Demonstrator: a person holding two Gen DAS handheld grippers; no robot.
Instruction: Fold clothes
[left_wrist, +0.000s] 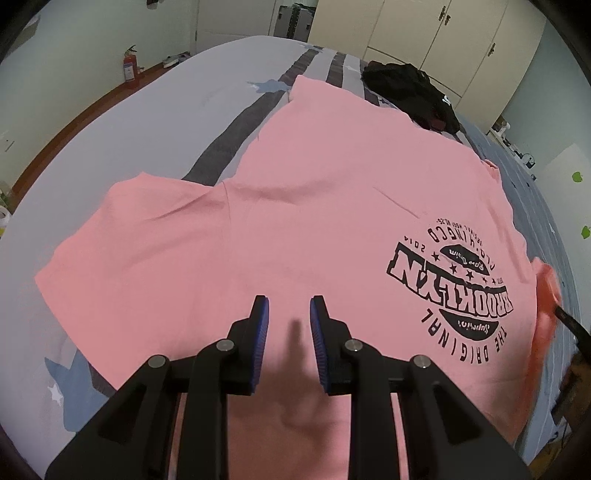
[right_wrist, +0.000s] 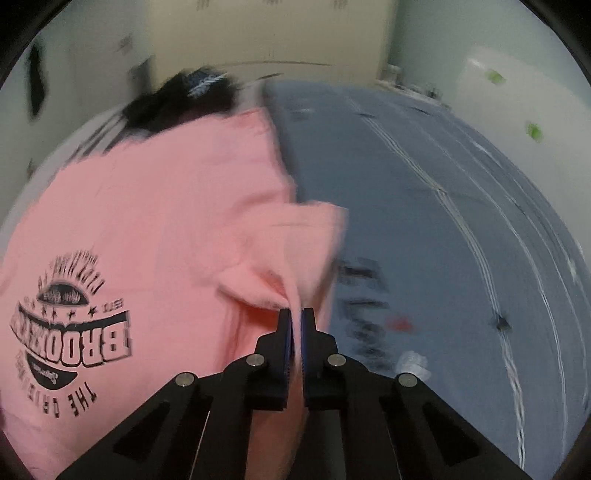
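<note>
A pink T-shirt (left_wrist: 295, 206) with a black BROOKLYN print (left_wrist: 454, 288) lies spread on the bed, print side up. My left gripper (left_wrist: 290, 314) points down over its near edge. Its blue pads (left_wrist: 263, 332) stand a little apart, with a blurred bunch of pink cloth rising between them. In the right wrist view, my right gripper (right_wrist: 296, 314) is shut on a pulled-up fold at the right edge of the shirt (right_wrist: 166, 206), near the sleeve (right_wrist: 314, 236). The cloth stretches up into its jaws. That view is motion-blurred.
The bed (left_wrist: 147, 147) has a grey-blue cover with dark stripes and stars. A black garment (left_wrist: 410, 92) lies past the shirt's far end. Bare cover (right_wrist: 443, 221) stretches to the right of the shirt. A fire extinguisher (left_wrist: 129, 66) stands by the wall, and wardrobe doors (left_wrist: 424, 37) are behind.
</note>
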